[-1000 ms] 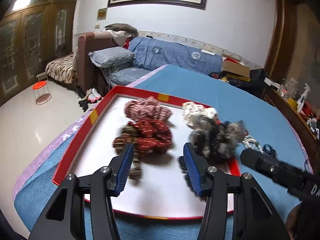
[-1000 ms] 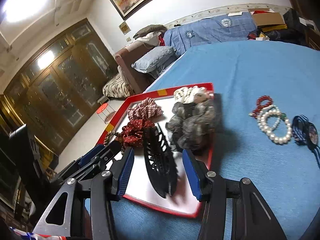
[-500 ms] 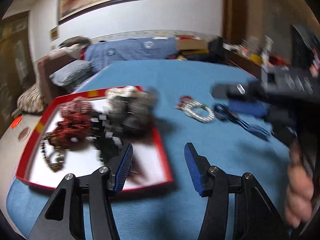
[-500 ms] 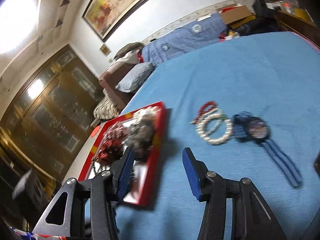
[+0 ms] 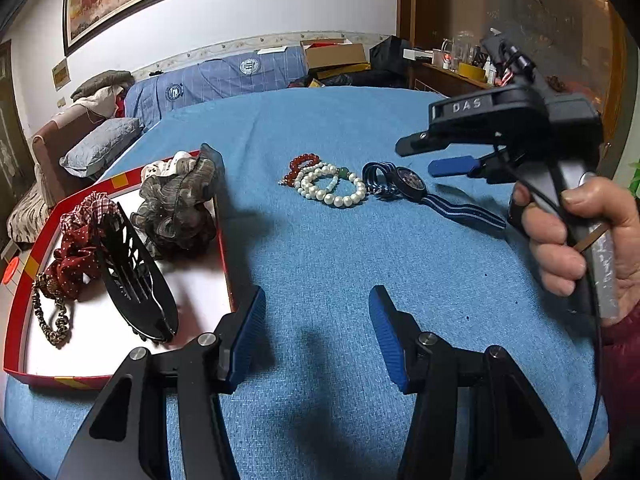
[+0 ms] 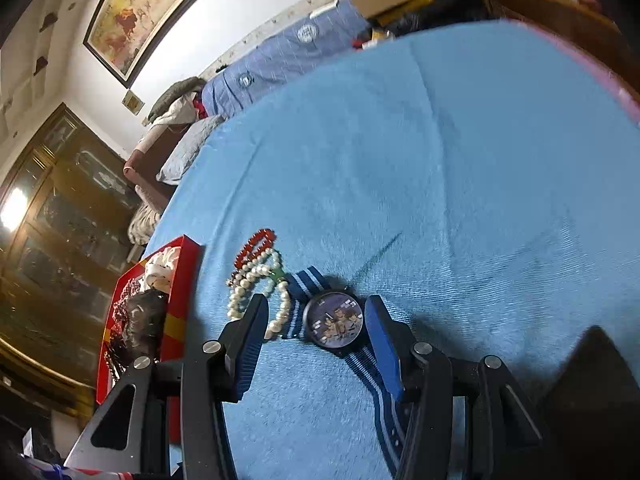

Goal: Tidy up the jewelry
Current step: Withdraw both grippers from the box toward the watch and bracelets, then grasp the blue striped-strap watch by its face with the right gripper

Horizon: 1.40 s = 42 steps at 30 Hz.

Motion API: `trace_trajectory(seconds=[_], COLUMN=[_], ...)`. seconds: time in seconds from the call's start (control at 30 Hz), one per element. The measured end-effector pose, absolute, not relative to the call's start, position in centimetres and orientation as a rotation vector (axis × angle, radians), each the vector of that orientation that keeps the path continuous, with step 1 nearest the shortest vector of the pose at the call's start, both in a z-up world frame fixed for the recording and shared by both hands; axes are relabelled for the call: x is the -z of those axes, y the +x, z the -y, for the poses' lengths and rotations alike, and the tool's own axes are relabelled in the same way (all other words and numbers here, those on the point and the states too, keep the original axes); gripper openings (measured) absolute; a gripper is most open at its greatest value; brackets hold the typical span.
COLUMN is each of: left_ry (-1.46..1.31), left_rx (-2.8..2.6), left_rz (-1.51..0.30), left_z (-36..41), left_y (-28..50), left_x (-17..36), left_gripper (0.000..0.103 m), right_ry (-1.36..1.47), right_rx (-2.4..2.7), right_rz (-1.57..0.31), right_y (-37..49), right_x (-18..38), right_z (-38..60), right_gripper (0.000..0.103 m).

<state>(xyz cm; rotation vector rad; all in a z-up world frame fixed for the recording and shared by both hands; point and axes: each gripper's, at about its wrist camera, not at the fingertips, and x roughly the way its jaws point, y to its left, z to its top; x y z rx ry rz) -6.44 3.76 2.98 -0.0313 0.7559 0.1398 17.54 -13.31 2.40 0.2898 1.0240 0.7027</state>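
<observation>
Left gripper (image 5: pixel 316 330): jaws released, over bare blue surface (image 5: pixel 320 248) | right gripper (image 6: pixel 314 336): jaws apart, nothing grasped, above watch (image 6: pixel 334 321) | pearl bracelet (image 5: pixel 334 188), red bracelet (image 5: pixel 302 162) beside watch | tray (image 5: pixel 224 240) near left edge held scrunchies (image 5: pixel 176 204), black hair claw (image 5: pixel 132 268).

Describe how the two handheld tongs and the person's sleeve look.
Both tongs are black, angular frames with silver bolts and ribbed blue pads: the left tongs, the right tongs. Seen from the left wrist, the right tool carries raised "DAS" lettering, a grey handle and a thin black cable. The hand on it emerges from a dark red sleeve.
</observation>
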Motion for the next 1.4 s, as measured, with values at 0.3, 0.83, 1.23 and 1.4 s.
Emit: trace_trajectory(seconds=[0.3, 0.83, 1.23, 1.4], left_ry=[-0.074, -0.192, -0.25, -0.248], left_rx=[-0.097, -0.061, -0.187, -0.186], left_rz=[-0.782, -0.863, -0.975, -0.943], left_z=[-3.8, -6.1, -6.5, -6.5], left_y=[-4.4, 0.8, 9.2, 9.9], left_x=[-3.5, -5.3, -1.9, -1.3], left_gripper=[0.053, 0.057, 0.039, 0.009], right_ry=[0.202, -0.117, 0.146, 0.17], right_rx=[-0.682, -0.645, -0.638, -0.669], right_rz=[-0.989, -0.93, -0.894, -0.858], right_y=[18.0, 16.5, 16.9, 16.0], right_x=[-2.0, -1.3, -3.9, -5.0], right_z=[12.4, 10.3, 15.5, 15.5], right_gripper=[0.054, 0.044, 0.044, 0.044])
